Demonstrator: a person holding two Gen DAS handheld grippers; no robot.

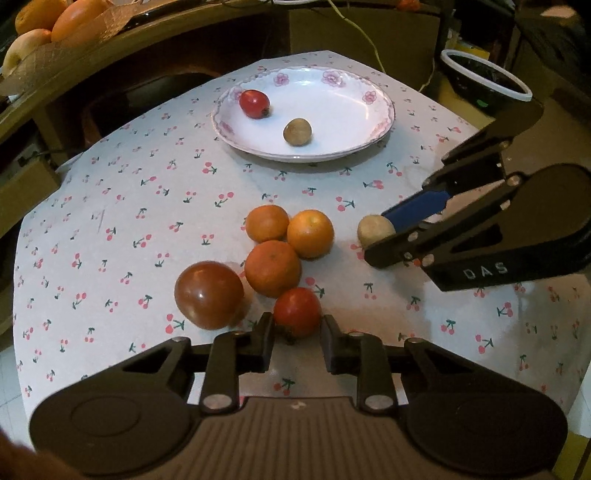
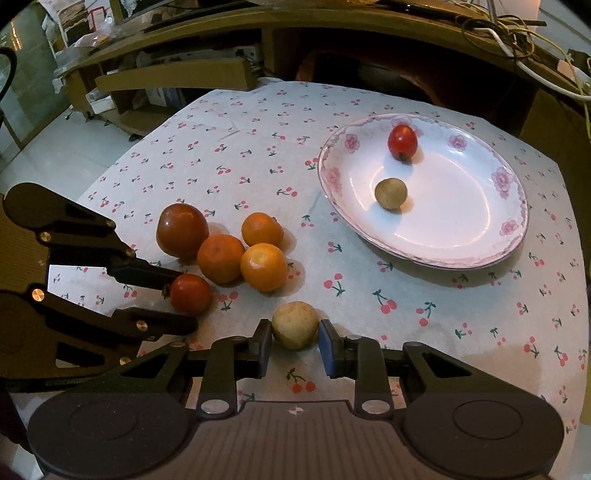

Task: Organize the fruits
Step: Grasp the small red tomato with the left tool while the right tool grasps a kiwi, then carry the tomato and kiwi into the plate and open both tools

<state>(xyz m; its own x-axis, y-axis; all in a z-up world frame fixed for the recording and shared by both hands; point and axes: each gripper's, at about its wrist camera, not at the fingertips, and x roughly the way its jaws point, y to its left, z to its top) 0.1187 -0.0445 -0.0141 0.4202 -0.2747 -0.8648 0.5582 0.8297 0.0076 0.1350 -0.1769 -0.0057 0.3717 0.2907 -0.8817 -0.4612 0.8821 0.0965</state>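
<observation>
My left gripper point(image 1: 298, 323) point(image 2: 183, 304) is shut on a small red tomato point(image 1: 297, 312) point(image 2: 190, 293) that rests on the cherry-print tablecloth point(image 1: 147, 206). My right gripper point(image 2: 295, 334) point(image 1: 376, 236) is shut on a tan round fruit point(image 2: 295, 325) point(image 1: 373, 229), also on the cloth. Between the two lie three oranges point(image 1: 272, 268) point(image 2: 221, 258) and a large dark-red tomato point(image 1: 208, 294) point(image 2: 182, 229), clustered and touching. The white floral plate point(image 1: 332, 110) point(image 2: 461, 206) beyond holds another small red tomato point(image 1: 254, 104) point(image 2: 402, 142) and a brownish-green round fruit point(image 1: 297, 132) point(image 2: 390, 193).
A basket of fruit point(image 1: 55, 26) sits on a wooden shelf at the upper left. A black bin with a white rim point(image 1: 484, 79) stands past the table's right corner. Cables point(image 2: 517, 40) hang over the desk behind. The table edges fall off close on both sides.
</observation>
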